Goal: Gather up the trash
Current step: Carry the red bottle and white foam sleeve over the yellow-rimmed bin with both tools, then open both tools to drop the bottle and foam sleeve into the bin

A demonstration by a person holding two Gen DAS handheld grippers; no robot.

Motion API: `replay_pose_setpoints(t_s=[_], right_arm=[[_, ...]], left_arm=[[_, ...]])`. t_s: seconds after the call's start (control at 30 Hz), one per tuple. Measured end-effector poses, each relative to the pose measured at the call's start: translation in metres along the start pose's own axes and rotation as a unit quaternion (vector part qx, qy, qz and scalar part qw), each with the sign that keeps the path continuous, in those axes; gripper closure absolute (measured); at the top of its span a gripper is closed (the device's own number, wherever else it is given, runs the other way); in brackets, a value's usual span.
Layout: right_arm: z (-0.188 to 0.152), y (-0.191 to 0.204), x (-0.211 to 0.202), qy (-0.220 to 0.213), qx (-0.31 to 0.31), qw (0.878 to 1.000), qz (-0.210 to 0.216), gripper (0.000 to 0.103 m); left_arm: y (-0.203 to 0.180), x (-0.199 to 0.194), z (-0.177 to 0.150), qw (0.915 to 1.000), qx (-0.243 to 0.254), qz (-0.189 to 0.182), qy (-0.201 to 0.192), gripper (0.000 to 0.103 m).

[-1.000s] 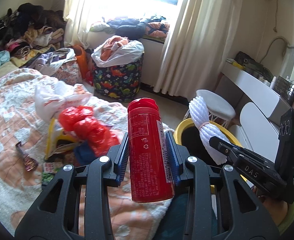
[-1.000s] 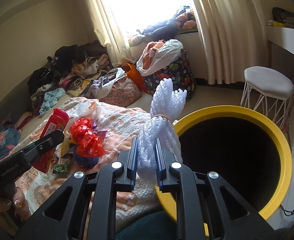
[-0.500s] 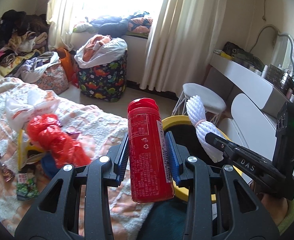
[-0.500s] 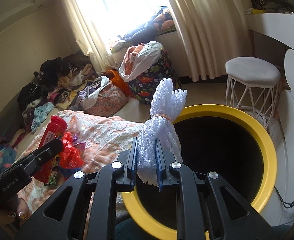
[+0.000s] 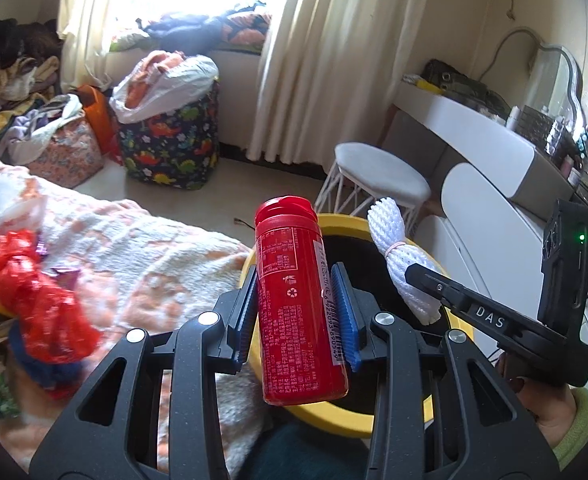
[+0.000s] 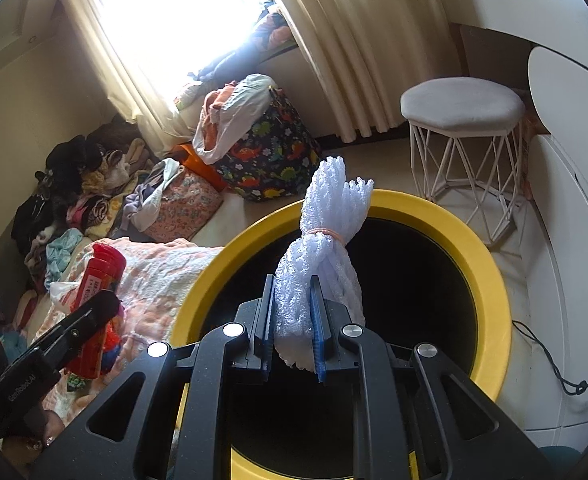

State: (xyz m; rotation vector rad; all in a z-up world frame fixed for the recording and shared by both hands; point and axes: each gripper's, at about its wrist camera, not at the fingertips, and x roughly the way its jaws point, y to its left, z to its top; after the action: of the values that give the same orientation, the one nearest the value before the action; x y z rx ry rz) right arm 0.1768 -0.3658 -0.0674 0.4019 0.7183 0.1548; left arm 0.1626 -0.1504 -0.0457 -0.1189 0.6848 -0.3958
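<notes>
The yellow-rimmed bin [image 6: 490,280] fills the middle of the right wrist view, its dark mouth wide and clear, so there is plenty of room to drop things straight in. Its near rim lies against the quilted bed [image 5: 145,256], and a white stool [image 6: 462,108] stands well apart at the upper right.

The left claw [image 5: 294,312] pinches the red canister [image 5: 294,300] round its middle, upright, at centre frame just over the bin's near edge. It looks stiff and smooth-walled, probably light if empty; the mid-body hold seems sound, though a slick label could slip.

The right claw [image 6: 294,320] is pressed onto the white foam netting bundle [image 6: 322,264] at its lower end, hanging over the bin's opening. The bundle is soft, squashy and near weightless, tied with a band at its waist.

At lower left of the left wrist view, a crumpled red plastic bag [image 5: 33,300] lies on the bed, limp and easy to snag.
</notes>
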Motion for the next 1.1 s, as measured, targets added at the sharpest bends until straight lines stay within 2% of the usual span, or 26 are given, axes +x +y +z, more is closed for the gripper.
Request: replay_pose_setpoints(t_s=[0.27, 0.43, 0.47, 0.53, 0.57, 0.6, 0.63, 0.73, 0.8, 1.1], right_arm=[[-0.002, -0.015, 0.009, 0.024, 0.015, 1.0, -0.008, 0.088], [-0.003, -0.021, 0.013, 0.034, 0.026, 0.999, -0.009, 0.085], [-0.002, -0.021, 0.014, 0.036, 0.028, 0.999, -0.01, 0.081], [-0.003, -0.02, 0.014, 0.035, 0.031, 0.999, -0.014, 0.072], [-0.003, -0.02, 0.013, 0.033, 0.031, 0.999, -0.015, 0.067], [-0.003, -0.02, 0.013, 0.032, 0.031, 0.999, -0.016, 0.064], [-0.002, -0.02, 0.012, 0.028, 0.032, 0.999, -0.017, 0.063], [-0.001, -0.016, 0.006, 0.012, 0.024, 0.999, -0.018, 0.058], [-0.001, -0.01, 0.002, -0.001, 0.018, 1.0, -0.015, 0.055], [-0.001, 0.018, -0.008, -0.028, -0.024, 0.999, 0.018, 0.048]], left_arm=[[-0.003, 0.038, 0.0, 0.9991, -0.002, -0.017, 0.039, 0.074], [-0.001, 0.052, 0.002, 0.9987, 0.0, -0.017, 0.049, 0.072], [-0.001, 0.053, 0.002, 0.9986, 0.0, -0.017, 0.049, 0.07], [0.0, 0.053, 0.003, 0.9989, -0.003, -0.012, 0.046, 0.052], [0.001, 0.051, 0.003, 0.999, -0.005, -0.013, 0.042, 0.048], [0.0, 0.05, 0.003, 0.9992, -0.005, -0.011, 0.039, 0.041], [0.002, 0.047, 0.003, 0.9994, -0.006, -0.004, 0.033, 0.03], [0.005, 0.038, 0.004, 0.9998, -0.01, 0.008, 0.017, 0.016], [0.009, 0.031, 0.005, 0.9997, -0.013, 0.019, 0.009, 0.011], [0.029, -0.004, 0.008, 0.9979, -0.022, 0.053, -0.03, 0.011]])
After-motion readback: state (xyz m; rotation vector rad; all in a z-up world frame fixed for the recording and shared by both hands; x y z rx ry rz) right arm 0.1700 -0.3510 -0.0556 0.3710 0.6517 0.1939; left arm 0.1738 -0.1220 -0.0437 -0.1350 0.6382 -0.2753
